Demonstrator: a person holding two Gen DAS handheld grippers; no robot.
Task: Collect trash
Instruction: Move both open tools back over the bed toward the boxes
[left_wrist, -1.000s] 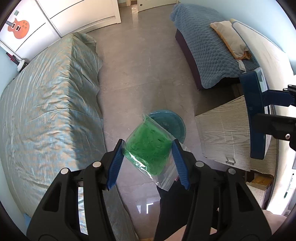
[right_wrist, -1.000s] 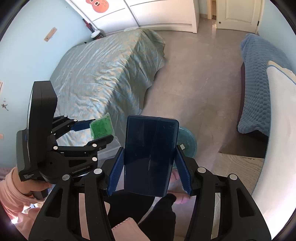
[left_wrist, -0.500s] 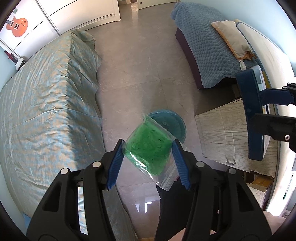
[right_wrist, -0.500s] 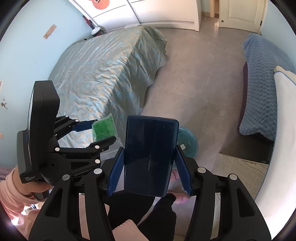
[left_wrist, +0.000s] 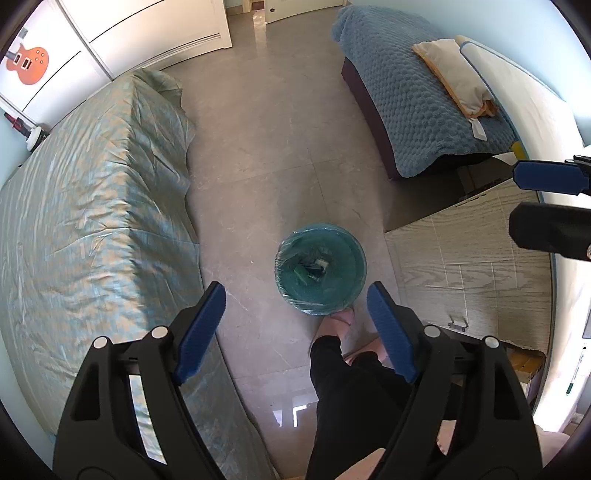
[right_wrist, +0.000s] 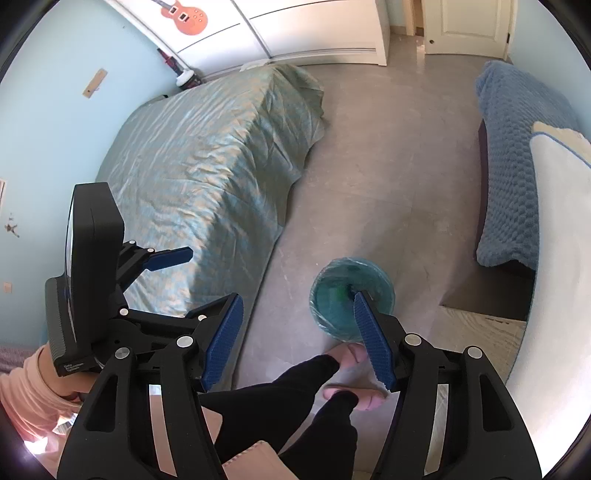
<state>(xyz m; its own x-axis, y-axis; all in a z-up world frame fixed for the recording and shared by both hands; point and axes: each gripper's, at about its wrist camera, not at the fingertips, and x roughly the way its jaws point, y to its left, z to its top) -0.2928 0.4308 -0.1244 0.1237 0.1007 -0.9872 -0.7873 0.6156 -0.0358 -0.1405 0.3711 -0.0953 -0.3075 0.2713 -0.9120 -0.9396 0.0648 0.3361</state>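
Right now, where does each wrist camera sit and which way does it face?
Left wrist: on the left gripper, facing straight down at the lined trash bin on the floor; its empty jaws are opening; black trouser legs and feet show.
Right wrist: on the right gripper, angled steeply down, bin just ahead; jaws opening, empty; legs, pink sleeve and left gripper show.
Shared: the bin, green-covered bed, blue bed, and each other's gripper.

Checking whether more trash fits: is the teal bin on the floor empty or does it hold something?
Not empty. The left wrist view looks down into the bin, and a few small items lie at the bottom of its liner; most of it remains unfilled.
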